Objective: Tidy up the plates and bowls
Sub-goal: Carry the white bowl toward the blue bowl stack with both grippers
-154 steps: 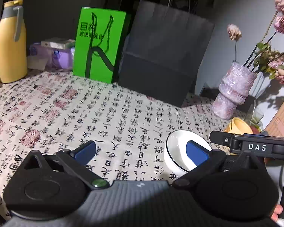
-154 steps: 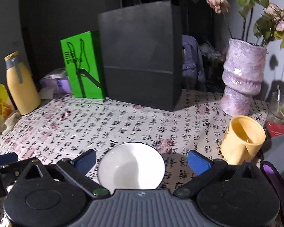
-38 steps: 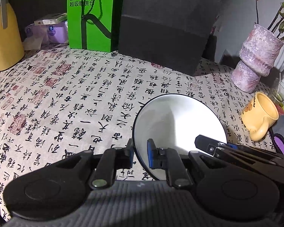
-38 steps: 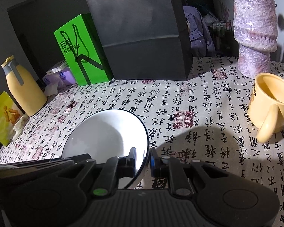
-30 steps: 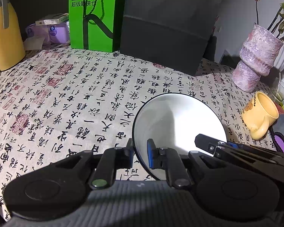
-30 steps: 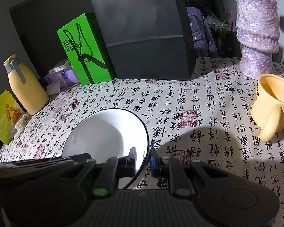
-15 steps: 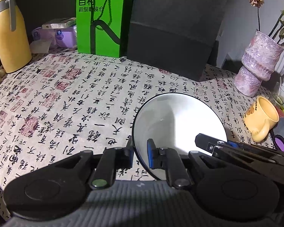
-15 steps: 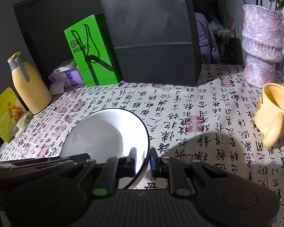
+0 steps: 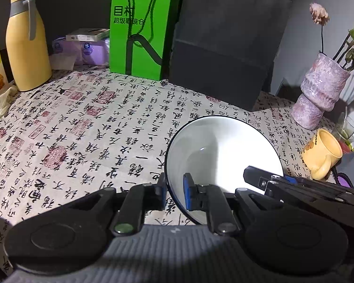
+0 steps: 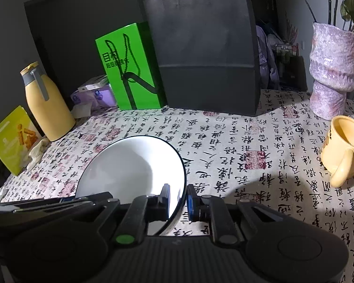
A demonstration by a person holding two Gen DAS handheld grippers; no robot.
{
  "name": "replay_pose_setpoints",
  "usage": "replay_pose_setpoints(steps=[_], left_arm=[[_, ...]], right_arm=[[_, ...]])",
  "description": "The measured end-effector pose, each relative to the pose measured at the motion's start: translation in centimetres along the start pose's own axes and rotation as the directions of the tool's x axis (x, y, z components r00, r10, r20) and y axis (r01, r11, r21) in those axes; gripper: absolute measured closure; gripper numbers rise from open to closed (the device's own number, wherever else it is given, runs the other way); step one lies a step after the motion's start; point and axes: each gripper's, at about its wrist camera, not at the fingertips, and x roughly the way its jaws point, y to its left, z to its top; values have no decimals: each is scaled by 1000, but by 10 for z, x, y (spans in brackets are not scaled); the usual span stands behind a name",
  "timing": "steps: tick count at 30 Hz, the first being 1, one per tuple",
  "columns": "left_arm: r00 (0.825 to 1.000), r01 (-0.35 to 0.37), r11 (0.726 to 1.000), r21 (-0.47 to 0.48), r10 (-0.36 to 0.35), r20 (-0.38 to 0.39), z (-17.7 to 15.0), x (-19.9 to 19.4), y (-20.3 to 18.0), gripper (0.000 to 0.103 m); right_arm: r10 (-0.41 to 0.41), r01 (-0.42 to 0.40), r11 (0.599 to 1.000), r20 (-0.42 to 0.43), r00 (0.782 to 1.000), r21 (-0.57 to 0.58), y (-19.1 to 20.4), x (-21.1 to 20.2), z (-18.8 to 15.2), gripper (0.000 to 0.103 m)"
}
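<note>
A white bowl [image 9: 219, 151] with a thin black rim hangs above the printed tablecloth, held from both sides. My left gripper [image 9: 174, 188] is shut on the bowl's left rim, one blue pad inside and one outside. My right gripper [image 10: 179, 199] is shut on the opposite rim of the same bowl [image 10: 129, 165]. Each view shows the other gripper's black fingers reaching in along the bowl's far edge. The bowl's underside is hidden.
A yellow mug [image 10: 344, 146] stands at the right by a purple vase [image 10: 331, 70]. At the back stand a dark paper bag [image 9: 226, 54], a green bag [image 9: 139, 30], purple tissue packs [image 9: 87, 49] and a yellow bottle [image 9: 27, 42]. A yellow snack packet [image 10: 9, 139] lies at the left edge.
Both grippers have risen and drawn back with the bowl between them, so the bags and bottle now sit lower in view. Both grips are unchanged.
</note>
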Motion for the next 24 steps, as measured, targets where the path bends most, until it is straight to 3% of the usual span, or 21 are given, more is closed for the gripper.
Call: replay_pose_setpoints(steps=[24], left_arm=[[999, 16, 998, -68, -14, 39, -10, -53, 54, 89]], right_arm=[[0, 2, 998, 26, 1000, -59, 67, -32, -14, 89]])
